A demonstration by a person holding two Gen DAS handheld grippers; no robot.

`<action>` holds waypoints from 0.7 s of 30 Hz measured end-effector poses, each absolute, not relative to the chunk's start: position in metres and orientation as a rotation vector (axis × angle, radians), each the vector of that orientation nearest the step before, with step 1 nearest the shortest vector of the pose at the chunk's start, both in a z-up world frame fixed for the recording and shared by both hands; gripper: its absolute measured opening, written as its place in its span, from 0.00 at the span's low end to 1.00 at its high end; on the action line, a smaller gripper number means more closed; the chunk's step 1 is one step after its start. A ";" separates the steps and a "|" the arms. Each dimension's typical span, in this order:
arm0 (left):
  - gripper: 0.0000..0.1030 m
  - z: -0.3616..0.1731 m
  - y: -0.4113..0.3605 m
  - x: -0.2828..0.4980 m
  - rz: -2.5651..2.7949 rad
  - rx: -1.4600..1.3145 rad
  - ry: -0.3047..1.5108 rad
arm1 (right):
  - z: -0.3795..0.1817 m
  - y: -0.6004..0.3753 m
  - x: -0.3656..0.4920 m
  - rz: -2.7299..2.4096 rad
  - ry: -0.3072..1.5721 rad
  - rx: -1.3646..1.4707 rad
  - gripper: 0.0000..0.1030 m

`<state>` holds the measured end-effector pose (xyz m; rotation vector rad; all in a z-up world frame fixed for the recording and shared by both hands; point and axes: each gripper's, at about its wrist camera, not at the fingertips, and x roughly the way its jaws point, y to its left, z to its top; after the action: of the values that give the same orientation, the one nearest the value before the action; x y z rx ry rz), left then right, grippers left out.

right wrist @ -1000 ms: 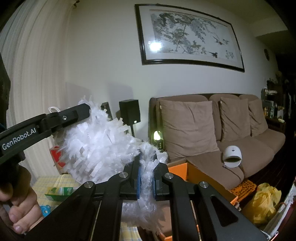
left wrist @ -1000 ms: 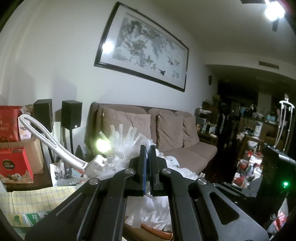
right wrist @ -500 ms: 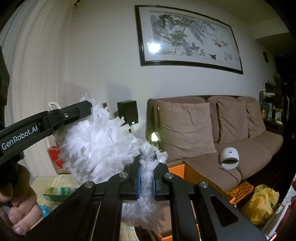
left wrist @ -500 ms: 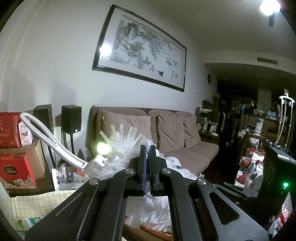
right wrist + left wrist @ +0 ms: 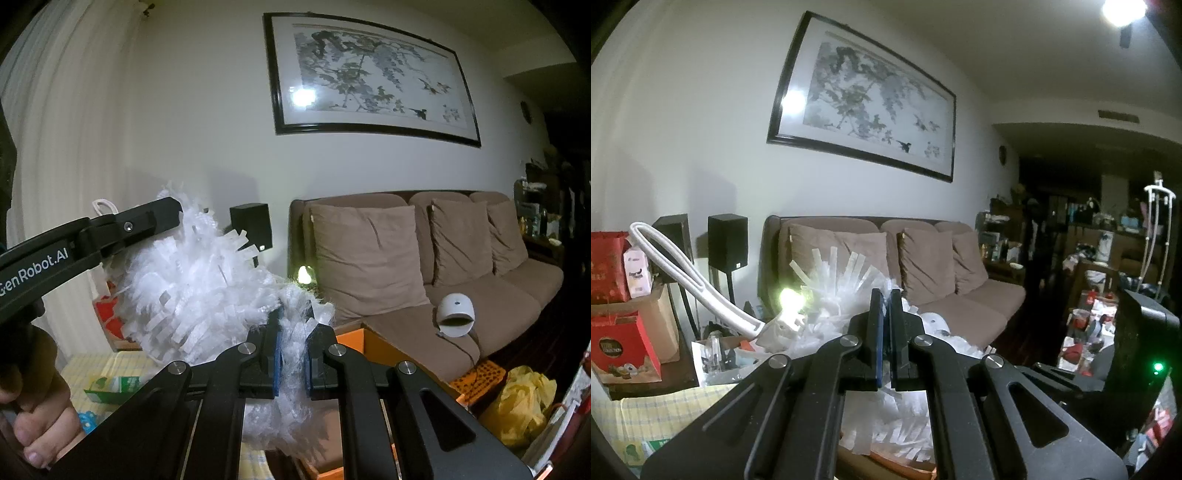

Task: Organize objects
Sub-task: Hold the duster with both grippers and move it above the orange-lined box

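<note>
A white duster (image 5: 192, 295) with many plastic strips hangs in the air between both grippers. My right gripper (image 5: 293, 325) is shut on its fluffy lower end. My left gripper (image 5: 168, 214) comes in from the left, held by a hand (image 5: 33, 424), its tip buried in the duster's top. In the left wrist view the left gripper (image 5: 885, 299) is shut with thin white strips pinched between its pads. The duster (image 5: 846, 291) spreads behind it. Its white loop handle (image 5: 683, 266) curves up to the left.
An open orange box (image 5: 373, 339) sits just below and behind the duster. A brown sofa (image 5: 480, 280) carries a white dome-shaped device (image 5: 456, 314). A yellow bag (image 5: 524, 402) lies at lower right. Red boxes (image 5: 620, 350), black speakers (image 5: 727, 240) and a checked cloth (image 5: 657, 410) are at the left.
The left wrist view has shifted very slightly. Both grippers stay shut on the duster, which keeps its place.
</note>
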<state>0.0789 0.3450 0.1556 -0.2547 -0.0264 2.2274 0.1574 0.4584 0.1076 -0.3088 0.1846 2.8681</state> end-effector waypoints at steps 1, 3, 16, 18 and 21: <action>0.02 0.155 0.346 0.079 2.226 -0.257 -0.026 | 0.108 0.459 0.157 2.867 0.186 -0.309 0.07; 0.02 0.155 0.348 0.079 2.222 -0.261 -0.026 | 0.107 0.461 0.158 2.863 0.190 -0.311 0.07; 0.02 0.155 0.354 0.078 2.214 -0.275 -0.027 | 0.108 0.467 0.157 2.846 0.214 -0.316 0.07; 0.02 0.154 0.354 0.076 2.215 -0.279 -0.027 | 0.108 0.468 0.157 2.843 0.215 -0.318 0.07; 0.02 0.153 0.355 0.073 2.212 -0.288 -0.032 | 0.107 0.469 0.155 2.839 0.218 -0.324 0.07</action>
<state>0.0732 0.3549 0.1527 -0.2877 -0.0318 2.2122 0.1548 0.4691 0.1069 -0.3244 0.2175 2.8394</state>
